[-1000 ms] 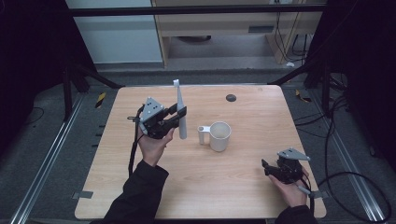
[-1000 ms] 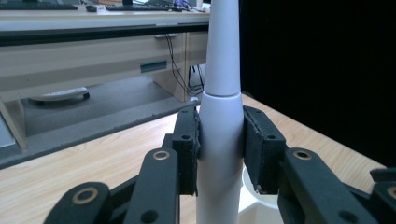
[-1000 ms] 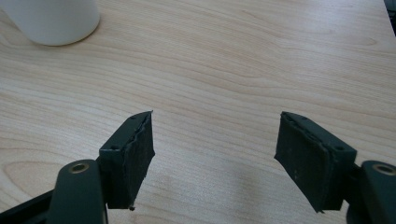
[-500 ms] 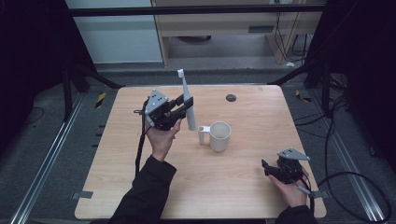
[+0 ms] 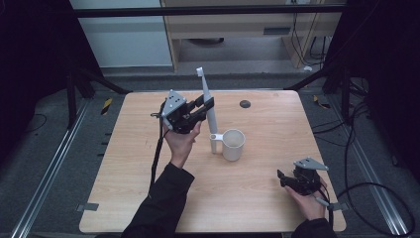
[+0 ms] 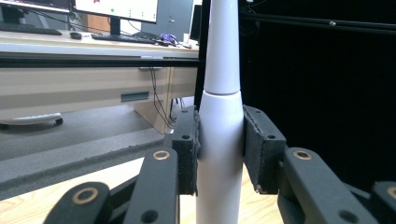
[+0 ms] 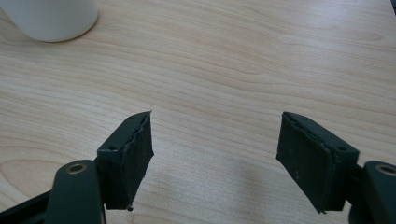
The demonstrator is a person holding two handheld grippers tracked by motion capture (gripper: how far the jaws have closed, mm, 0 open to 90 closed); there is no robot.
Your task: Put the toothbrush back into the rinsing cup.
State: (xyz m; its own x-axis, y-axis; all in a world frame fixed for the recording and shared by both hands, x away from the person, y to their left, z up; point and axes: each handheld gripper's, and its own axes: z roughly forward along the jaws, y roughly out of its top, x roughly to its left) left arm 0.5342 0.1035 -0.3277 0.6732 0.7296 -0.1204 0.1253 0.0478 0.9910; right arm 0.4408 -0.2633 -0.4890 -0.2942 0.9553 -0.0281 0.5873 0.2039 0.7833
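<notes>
Jaws around one toothbrush (image 5: 206, 101), one mug (image 5: 233, 144).

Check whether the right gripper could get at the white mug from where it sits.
Probably yes: the right gripper has open, empty jaws, and bare table lies between it and the mug.

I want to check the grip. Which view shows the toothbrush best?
The left gripper view: the toothbrush stands upright, clamped between both pads. The high view shows it whole but small, beside the mug.
</notes>
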